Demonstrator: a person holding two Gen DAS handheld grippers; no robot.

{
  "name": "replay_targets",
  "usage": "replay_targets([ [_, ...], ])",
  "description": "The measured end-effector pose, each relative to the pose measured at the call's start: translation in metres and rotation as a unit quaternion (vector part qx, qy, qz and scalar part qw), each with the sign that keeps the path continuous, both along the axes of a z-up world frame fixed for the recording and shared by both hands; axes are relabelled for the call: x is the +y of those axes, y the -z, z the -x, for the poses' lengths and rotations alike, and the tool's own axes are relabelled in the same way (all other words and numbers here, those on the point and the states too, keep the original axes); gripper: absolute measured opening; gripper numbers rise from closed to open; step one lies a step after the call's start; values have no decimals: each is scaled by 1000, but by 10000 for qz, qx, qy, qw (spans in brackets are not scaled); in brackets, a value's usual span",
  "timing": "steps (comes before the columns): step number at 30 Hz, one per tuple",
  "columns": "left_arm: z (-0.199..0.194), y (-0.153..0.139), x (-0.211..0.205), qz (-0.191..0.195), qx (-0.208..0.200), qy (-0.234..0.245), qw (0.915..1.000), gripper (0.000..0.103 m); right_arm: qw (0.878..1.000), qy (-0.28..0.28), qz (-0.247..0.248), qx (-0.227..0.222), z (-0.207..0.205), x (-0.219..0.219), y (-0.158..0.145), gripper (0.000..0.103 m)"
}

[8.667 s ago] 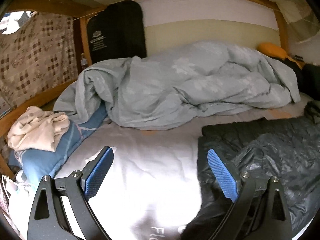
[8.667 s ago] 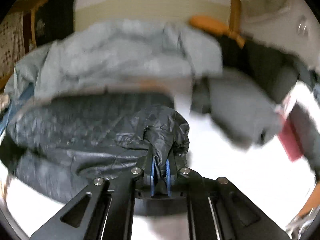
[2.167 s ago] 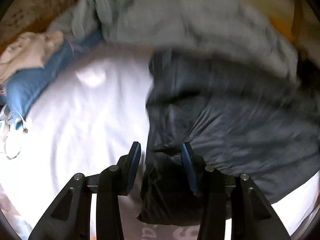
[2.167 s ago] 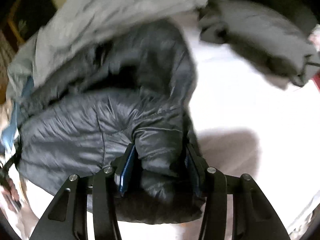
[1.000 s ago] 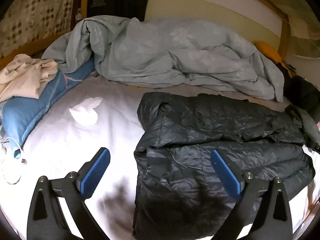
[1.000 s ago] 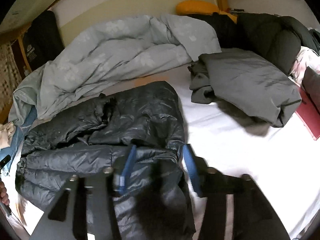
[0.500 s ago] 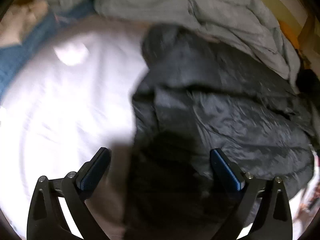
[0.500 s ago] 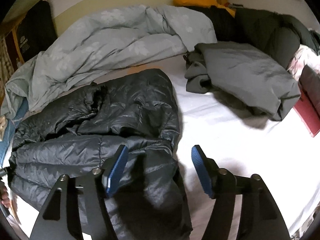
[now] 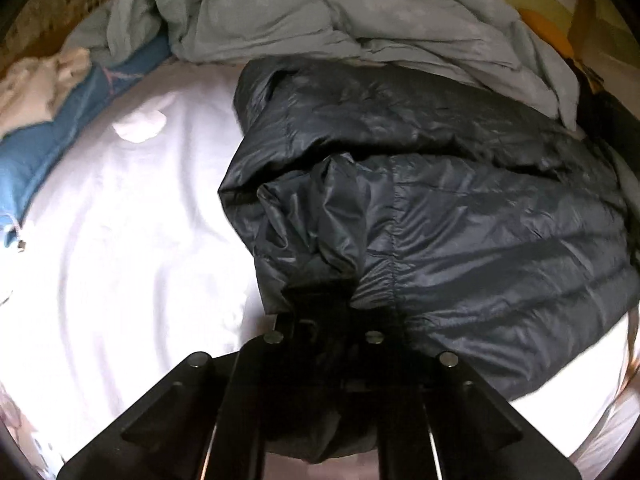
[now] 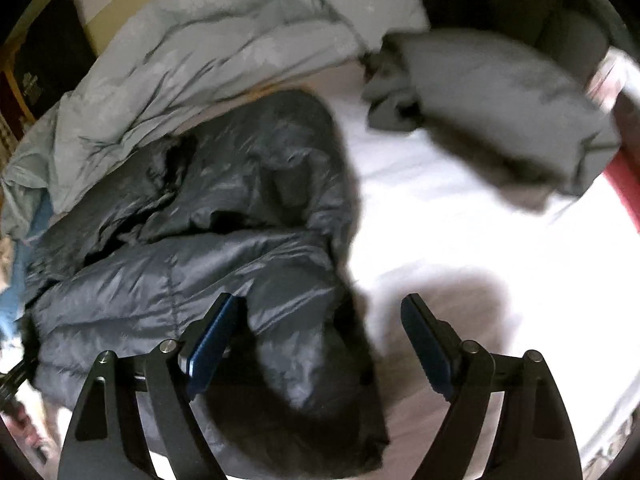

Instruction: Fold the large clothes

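Glossy quilted nylon jacket point(image 9: 460, 208) on smooth white cotton sheet point(image 9: 120, 240).

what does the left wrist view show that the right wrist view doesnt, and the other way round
Only the left wrist view: the left hand-held gripper, shut on a bunched corner of the black puffer jacket after just closing, and a cream garment lying on a blue pillow.

Only the right wrist view: the right hand-held gripper, open after just widening, with the jacket's near edge between its pads untouched, and a folded grey garment.

Both: the jacket, the pale blue duvet behind it, and the white sheet.
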State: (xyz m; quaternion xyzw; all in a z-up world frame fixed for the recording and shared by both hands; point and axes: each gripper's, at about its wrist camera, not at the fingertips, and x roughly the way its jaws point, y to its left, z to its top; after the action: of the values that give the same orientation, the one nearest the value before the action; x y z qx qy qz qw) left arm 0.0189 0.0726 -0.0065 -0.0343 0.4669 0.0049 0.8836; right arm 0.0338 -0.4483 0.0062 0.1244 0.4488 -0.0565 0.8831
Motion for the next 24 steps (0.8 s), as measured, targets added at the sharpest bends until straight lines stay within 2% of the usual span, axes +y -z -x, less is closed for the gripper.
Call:
replay_targets([
  [3, 9, -9, 13, 224, -108, -100, 9996, 9, 9994, -37, 285, -175, 5, 4, -9, 84],
  [5, 7, -9, 24, 253, -128, -202, 9994, 19, 9990, -23, 359, -253, 7, 4, -13, 84],
  [7, 1, -10, 26, -56, -244, -400, 9989, 50, 9985, 2, 408, -357, 8, 5, -17, 84],
  [9, 6, -22, 26, -404, -527, -698, 9953, 65, 9982, 17, 399, -447, 8, 5, -22, 84],
  [11, 19, -43, 24, -366, -1075, -618, 9916, 66, 9976, 19, 393, -568, 10, 6, -27, 84],
  [13, 27, -67, 15, -488, -1524, -463, 9860, 75, 9961, 36, 477, -741, 14, 6, -33, 84],
  [15, 29, -87, 0, -673, -1838, -227, 9804, 80, 9936, 65, 627, -936, 16, 8, -40, 84],
  [17, 25, -98, -12, -742, -1937, 28, 9782, 80, 9927, 30, 594, -1053, 17, 8, -43, 84],
  [19, 12, -105, -21, -647, -1951, 231, 9784, 80, 9925, -112, 417, -1148, 18, 12, -46, 84],
  [21, -4, -106, -31, -550, -1932, 475, 9785, 80, 9917, -275, 294, -1221, 19, 17, -48, 84],
  [24, -24, -102, -44, -714, -1885, 613, 9776, 80, 9891, -554, 237, -1342, 21, 28, -52, 84],
])
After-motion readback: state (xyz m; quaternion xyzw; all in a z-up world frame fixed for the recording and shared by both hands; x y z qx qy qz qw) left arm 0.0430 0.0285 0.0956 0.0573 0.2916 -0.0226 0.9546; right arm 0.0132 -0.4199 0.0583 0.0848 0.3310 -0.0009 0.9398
